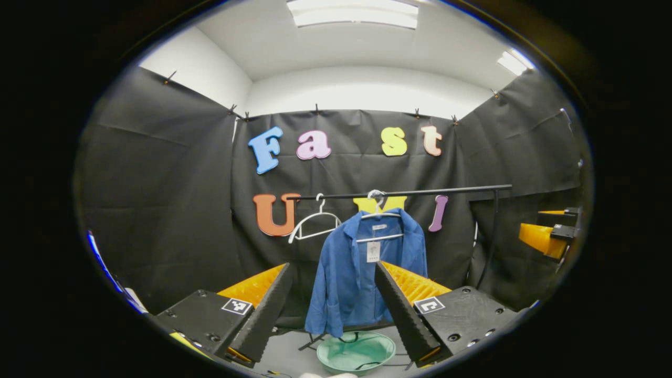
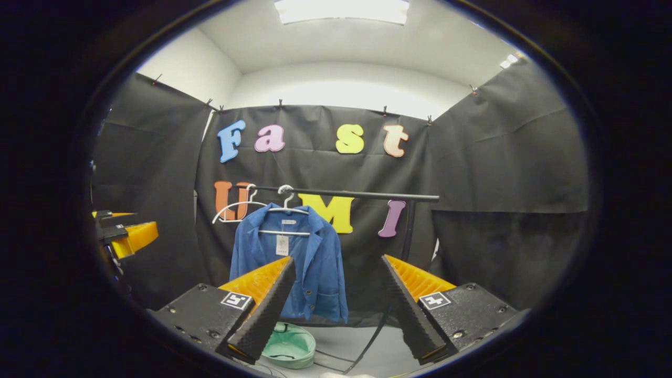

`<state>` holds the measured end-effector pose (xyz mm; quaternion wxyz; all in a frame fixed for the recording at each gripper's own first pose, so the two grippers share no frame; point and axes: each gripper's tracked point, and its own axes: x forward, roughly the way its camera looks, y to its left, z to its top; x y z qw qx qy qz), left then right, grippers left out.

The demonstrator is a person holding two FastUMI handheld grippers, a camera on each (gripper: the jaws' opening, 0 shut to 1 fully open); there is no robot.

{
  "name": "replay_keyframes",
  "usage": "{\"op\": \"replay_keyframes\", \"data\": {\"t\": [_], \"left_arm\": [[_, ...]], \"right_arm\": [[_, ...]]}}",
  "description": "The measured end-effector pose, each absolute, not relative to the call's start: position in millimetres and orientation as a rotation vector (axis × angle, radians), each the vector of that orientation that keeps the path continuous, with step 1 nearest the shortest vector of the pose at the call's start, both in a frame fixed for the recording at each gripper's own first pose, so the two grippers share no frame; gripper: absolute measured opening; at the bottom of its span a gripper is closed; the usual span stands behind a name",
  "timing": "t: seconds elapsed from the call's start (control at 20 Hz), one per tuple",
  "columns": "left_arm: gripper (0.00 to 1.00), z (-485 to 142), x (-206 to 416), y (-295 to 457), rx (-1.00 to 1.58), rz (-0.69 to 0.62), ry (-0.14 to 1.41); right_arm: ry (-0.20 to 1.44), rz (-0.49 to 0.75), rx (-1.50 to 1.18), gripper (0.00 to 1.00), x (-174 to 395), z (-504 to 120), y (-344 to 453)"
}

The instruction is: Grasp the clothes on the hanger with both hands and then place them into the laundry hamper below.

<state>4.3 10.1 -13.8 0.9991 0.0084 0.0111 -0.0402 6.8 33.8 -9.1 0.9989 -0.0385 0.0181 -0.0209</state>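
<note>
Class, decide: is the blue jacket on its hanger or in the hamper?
On its hanger: the blue jacket hangs from the black rail, above the green hamper.

A blue shirt [image 1: 362, 273] is hung on a rail [image 1: 420, 192] above a green hamper [image 1: 356, 353]; the left gripper [image 1: 332, 310] is held spread apart, well short of it.

A white tag [image 1: 373, 251] hangs at the collar of the blue shirt [image 1: 346, 278]; its print is too small to read; square black-and-white markers [image 1: 236, 306] sit on the gripper bodies, bearing patterns, not readable words.
</note>
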Motion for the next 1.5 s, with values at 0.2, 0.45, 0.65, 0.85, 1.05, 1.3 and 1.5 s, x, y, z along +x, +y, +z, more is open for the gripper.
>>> {"op": "replay_keyframes", "data": {"t": [0.2,0.45,0.65,0.85,1.05,1.3,1.5], "left_arm": [[1.0,-22,25,-1,0.008,-0.07,0.031],[1.0,-34,58,-12,0.012,-0.023,0.046],[1.0,-44,97,-33,0.004,-0.027,0.044],[1.0,-59,137,-54,0.019,-0.014,0.043],[0.92,-67,179,-71,0.044,-0.003,0.028],[1.0,-86,233,-87,0.07,0.004,0.039],[0.98,-103,272,-89,0.078,0.02,0.047]], "right_arm": [[0.05,-0.004,-0.082,1.0,34,-17,40],[0.075,0.065,-0.068,1.0,88,-31,44],[0.105,0.107,-0.046,1.0,139,-47,40],[0.123,0.154,-0.038,0.98,192,-63,44],[0.131,0.213,-0.047,0.96,243,-76,56],[0.152,0.262,-0.052,0.91,308,-96,70],[0.176,0.287,-0.036,0.89,349,-111,80]]}}
